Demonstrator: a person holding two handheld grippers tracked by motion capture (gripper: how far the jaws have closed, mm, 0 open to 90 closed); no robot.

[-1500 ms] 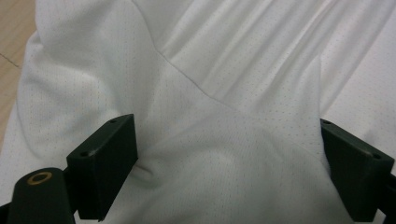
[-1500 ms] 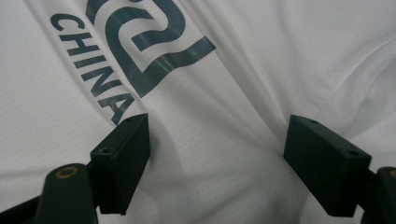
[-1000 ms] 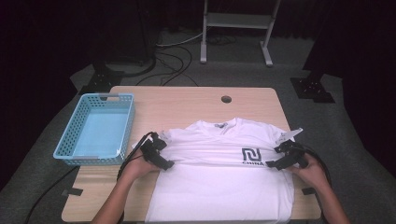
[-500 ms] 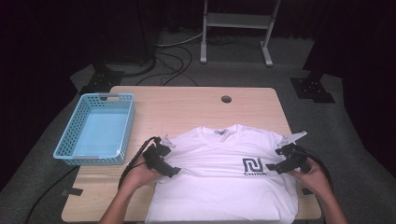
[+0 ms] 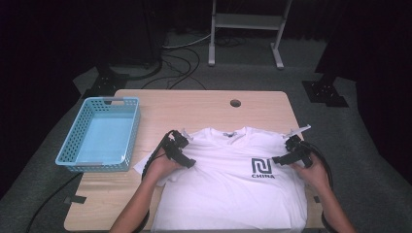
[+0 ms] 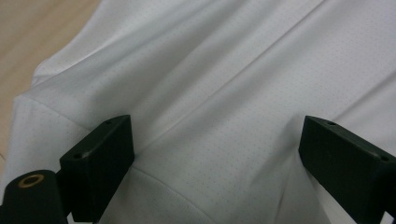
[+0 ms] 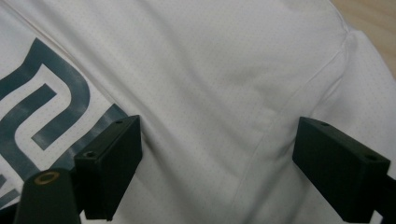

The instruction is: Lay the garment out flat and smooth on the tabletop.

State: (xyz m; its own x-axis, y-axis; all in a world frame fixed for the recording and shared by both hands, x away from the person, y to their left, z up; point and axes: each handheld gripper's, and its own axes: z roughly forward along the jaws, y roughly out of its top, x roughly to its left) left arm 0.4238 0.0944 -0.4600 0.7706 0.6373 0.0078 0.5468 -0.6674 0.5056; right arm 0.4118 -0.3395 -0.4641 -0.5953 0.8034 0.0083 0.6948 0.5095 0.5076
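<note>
T-shirt [image 5: 233, 187] lies flat, print up, along the table's [image 5: 204, 107] near edge; left tongs [image 5: 187, 162] and right tongs [image 5: 278, 159] hover wide over both shoulders, the right tongs having just widened — no fold made yet.

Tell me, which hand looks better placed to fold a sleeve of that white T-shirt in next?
Probably the left. A loose sleeve sticks out onto the table right beside the left gripper, whose jaws stand open over the T-shirt. The right gripper, also open, points inward toward the chest logo, away from its sleeve.
</note>
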